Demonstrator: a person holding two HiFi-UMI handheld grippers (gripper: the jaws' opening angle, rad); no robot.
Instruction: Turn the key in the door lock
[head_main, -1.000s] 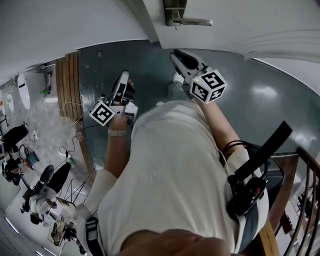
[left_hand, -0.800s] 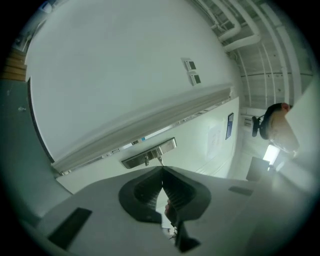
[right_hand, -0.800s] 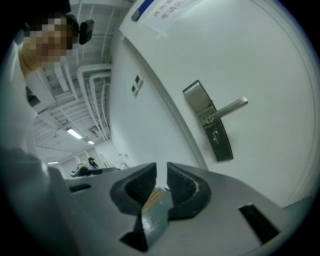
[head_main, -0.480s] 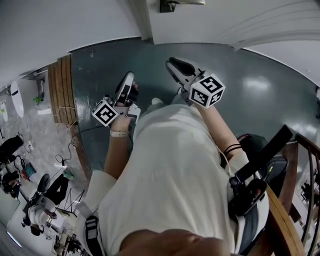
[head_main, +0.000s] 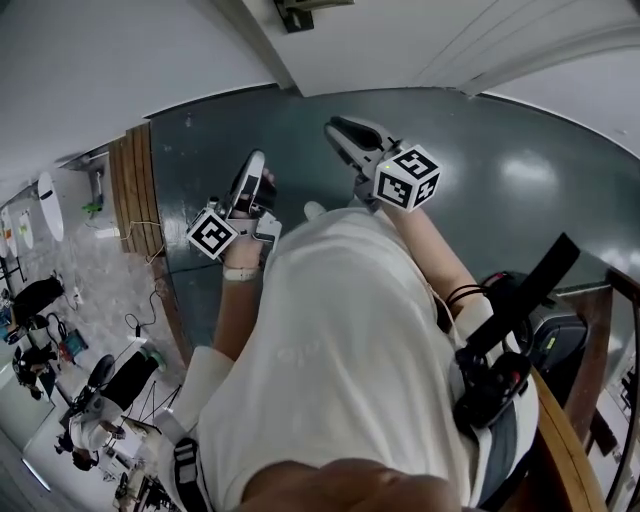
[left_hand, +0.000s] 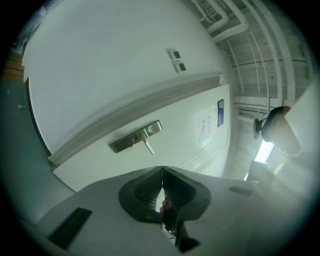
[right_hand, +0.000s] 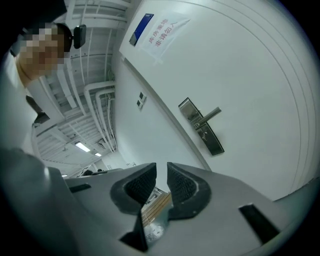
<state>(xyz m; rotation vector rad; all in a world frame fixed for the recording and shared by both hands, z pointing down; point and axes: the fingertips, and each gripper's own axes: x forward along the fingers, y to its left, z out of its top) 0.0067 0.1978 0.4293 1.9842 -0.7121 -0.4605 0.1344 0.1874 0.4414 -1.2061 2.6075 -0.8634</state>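
Note:
The door's metal lock plate (right_hand: 201, 126) with its lever handle (right_hand: 211, 114) is ahead of both grippers and out of reach. It also shows as the lock plate (left_hand: 136, 138) in the left gripper view and at the top edge as the lock plate (head_main: 300, 12) in the head view. I cannot make out a key in it. My left gripper (left_hand: 162, 171) points at the door with its pads touching and nothing between them. My right gripper (right_hand: 161, 172) has a narrow gap between its pads and holds nothing. In the head view, the left gripper (head_main: 256, 163) and right gripper (head_main: 334, 129) are held out over the floor.
A dark green floor (head_main: 520, 170) lies before the white door. A wooden strip (head_main: 140, 190) runs at the left and a stair railing (head_main: 570, 440) at the lower right. A paper notice (right_hand: 162, 32) and a blue sign (right_hand: 141, 27) hang on the door. Wall switches (left_hand: 176, 59) sit beside the frame.
The person has moved across the floor, carrying both grippers along. The lock plate has slid left and up to the top edge of the head view. Neither gripper's jaws look changed.

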